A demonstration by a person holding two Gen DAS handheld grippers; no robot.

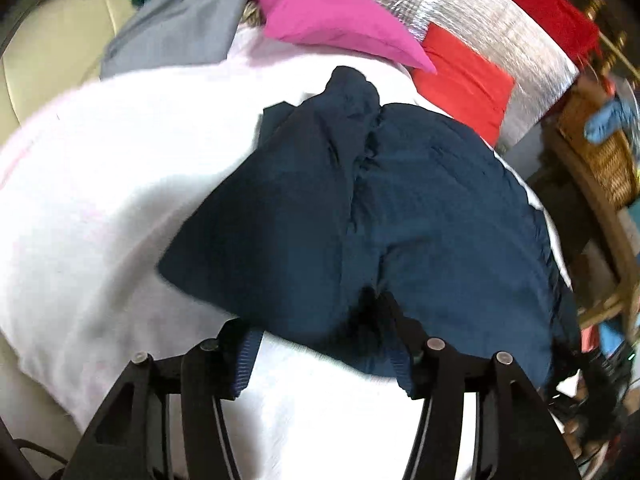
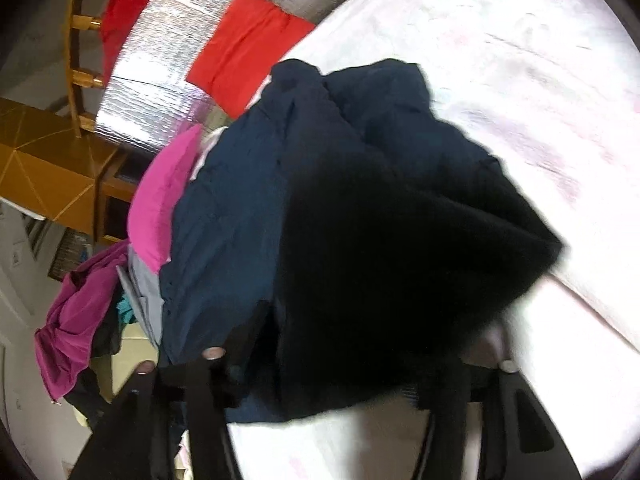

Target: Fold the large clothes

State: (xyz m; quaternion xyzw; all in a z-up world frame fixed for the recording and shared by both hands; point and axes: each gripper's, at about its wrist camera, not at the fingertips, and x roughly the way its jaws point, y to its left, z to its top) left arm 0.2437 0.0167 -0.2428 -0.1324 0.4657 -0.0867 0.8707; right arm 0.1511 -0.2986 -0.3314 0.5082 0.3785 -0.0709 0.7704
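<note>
A dark navy garment (image 1: 360, 216) lies bunched on a white sheet (image 1: 100, 200). In the left wrist view my left gripper (image 1: 320, 344) stands with its jaws wide apart at the garment's near hem; the cloth drapes over the right finger (image 1: 404, 332) and the fingertips are hidden. In the right wrist view the same navy garment (image 2: 320, 220) fills the middle, blurred, and covers my right gripper (image 2: 344, 368). Its fingertips are hidden under the cloth.
A pink cloth (image 1: 332, 16), a grey garment (image 1: 180, 32) and red cloths (image 1: 464, 88) on a silver quilted mat (image 1: 496, 28) lie beyond. A wicker basket (image 1: 600, 160) stands at the right. A magenta garment (image 2: 72, 320) hangs at the left, by a wooden chair (image 2: 80, 40).
</note>
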